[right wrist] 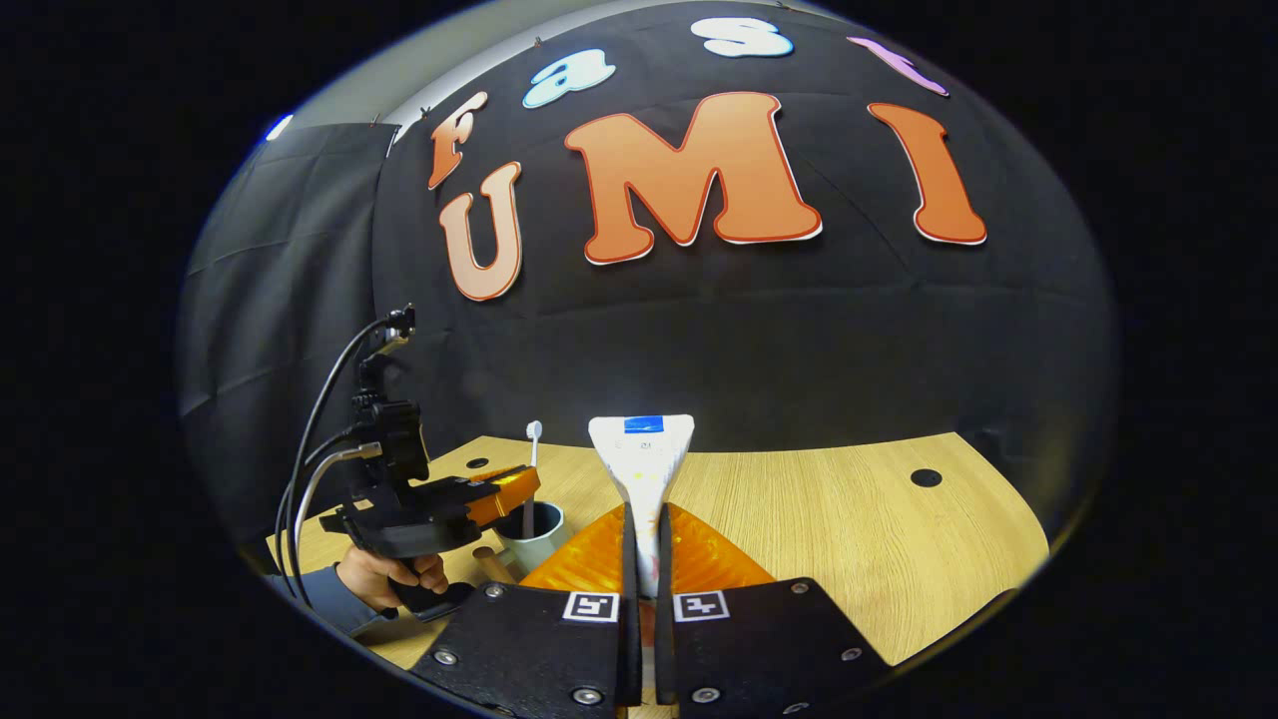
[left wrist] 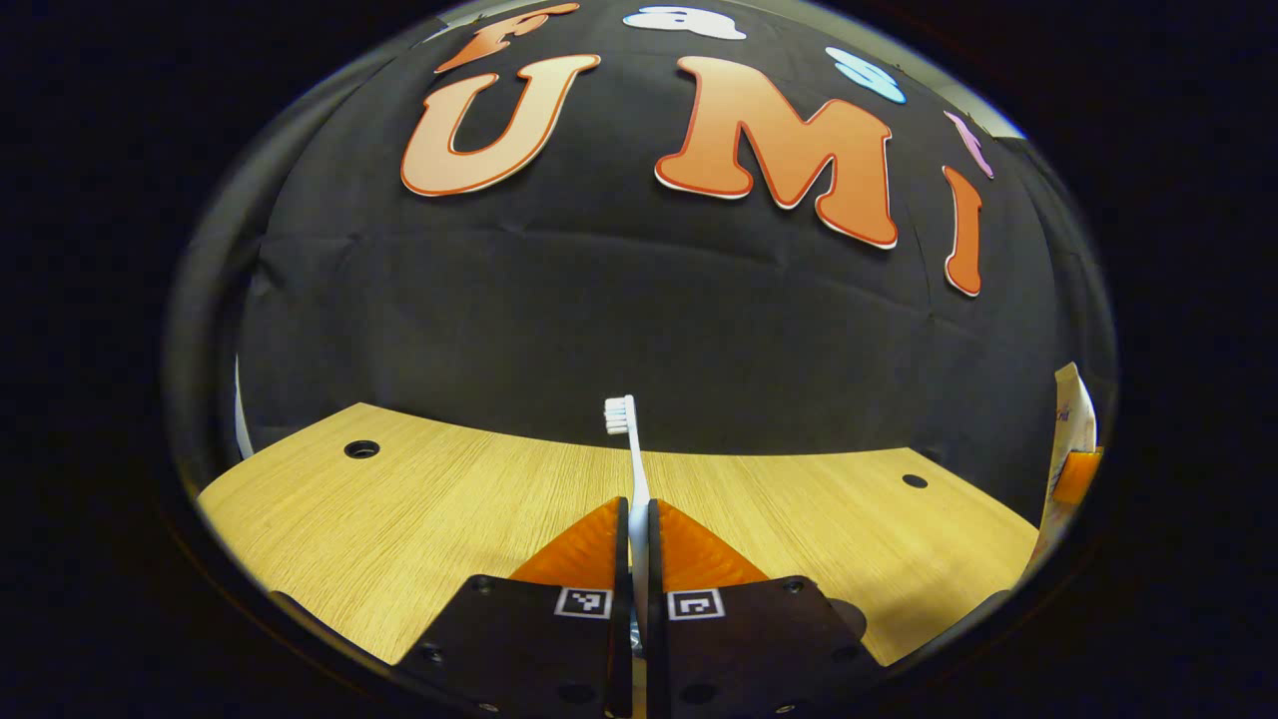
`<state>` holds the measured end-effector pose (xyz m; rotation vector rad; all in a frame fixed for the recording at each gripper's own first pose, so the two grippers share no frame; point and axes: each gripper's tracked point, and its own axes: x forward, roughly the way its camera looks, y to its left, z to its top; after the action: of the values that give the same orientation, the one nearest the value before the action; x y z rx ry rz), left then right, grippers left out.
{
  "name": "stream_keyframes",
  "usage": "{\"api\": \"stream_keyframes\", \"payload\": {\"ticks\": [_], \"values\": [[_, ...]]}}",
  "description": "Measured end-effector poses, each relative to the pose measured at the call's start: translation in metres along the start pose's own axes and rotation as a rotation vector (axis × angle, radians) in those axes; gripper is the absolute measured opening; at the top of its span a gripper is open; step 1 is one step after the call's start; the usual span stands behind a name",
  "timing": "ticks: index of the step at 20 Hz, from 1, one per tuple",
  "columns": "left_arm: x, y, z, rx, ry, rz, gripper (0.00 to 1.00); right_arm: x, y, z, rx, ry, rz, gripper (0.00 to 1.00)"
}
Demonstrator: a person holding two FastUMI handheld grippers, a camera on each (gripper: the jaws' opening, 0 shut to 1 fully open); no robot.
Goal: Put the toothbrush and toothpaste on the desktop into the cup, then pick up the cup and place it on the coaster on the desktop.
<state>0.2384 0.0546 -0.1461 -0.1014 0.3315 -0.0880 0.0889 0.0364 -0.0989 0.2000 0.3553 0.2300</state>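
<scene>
Wooden desktop [left wrist: 419, 519] ran wide under both grippers, with small round holes [left wrist: 361, 448] near its far edge. Black cloth wall stood behind it.

Left gripper view: left gripper [left wrist: 639, 519] had its two fingers drawn together on the handle of the toothbrush [left wrist: 631, 449]. Brush stood upright, long axis vertical, bristled head at the top and facing left in this view, handle running down between the fingers. At the far right edge the toothpaste tube [left wrist: 1068, 439] showed as a pale strip, held up off the desktop.

Right gripper view: right gripper [right wrist: 645, 539] was clamped on the toothpaste tube, both fingers pressing its narrow lower part. Tube stood upright, long axis vertical, its flat crimped end uppermost and flared wide, with a blue patch near the top edge. Cap end was hidden between the fingers.

To the left in that view, a hand [right wrist: 394, 577] in a grey sleeve held the left gripper, cables trailing from its top. The toothbrush stood vertical just above the pale cup [right wrist: 534, 531], head upward; the gripper hid whether its lower end had entered the cup. A wooden coaster [right wrist: 491, 564] lay partly seen just beside the cup's base.
</scene>
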Motion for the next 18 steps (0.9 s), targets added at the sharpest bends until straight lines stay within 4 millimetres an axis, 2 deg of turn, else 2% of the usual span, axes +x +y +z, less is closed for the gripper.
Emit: {"api": "stream_keyframes", "payload": {"ticks": [3,6,10,11,12,13,14,15,17,18], "values": [[-0.006,0.003,0.0,0.014,0.015,0.009,0.06,0.0,0.001,-0.001,-0.002,-0.002,-0.002,0.06],[-0.015,-0.004,-0.002,0.033,0.045,-0.022,0.09,-0.001,0.003,0.0,-0.001,-0.002,-0.006,0.06],[-0.031,-0.009,-0.009,0.069,0.06,-0.035,0.21,-0.002,0.008,0.003,0.005,-0.009,0.001,0.05],[-0.035,-0.01,-0.012,0.074,0.066,-0.04,0.28,-0.002,0.01,0.003,0.009,-0.013,0.003,0.05],[-0.041,-0.011,-0.016,0.079,0.076,-0.052,0.43,-0.002,0.012,0.005,0.013,-0.016,0.01,0.05],[-0.048,-0.013,-0.018,0.088,0.086,-0.061,0.53,-0.001,0.014,0.007,0.017,-0.018,0.014,0.05],[-0.053,-0.011,-0.02,0.102,0.087,-0.058,0.7,-0.001,0.016,0.011,0.017,-0.026,0.019,0.05],[-0.06,-0.01,-0.017,0.116,0.086,-0.05,0.78,-0.001,0.018,0.017,0.017,-0.038,0.022,0.05],[-0.075,-0.005,-0.012,0.114,0.078,-0.043,0.83,0.002,0.025,0.027,0.015,-0.06,0.042,0.05],[-0.083,-0.003,-0.01,0.106,0.073,-0.04,0.93,0.003,0.028,0.032,0.015,-0.067,0.051,0.05]]}}
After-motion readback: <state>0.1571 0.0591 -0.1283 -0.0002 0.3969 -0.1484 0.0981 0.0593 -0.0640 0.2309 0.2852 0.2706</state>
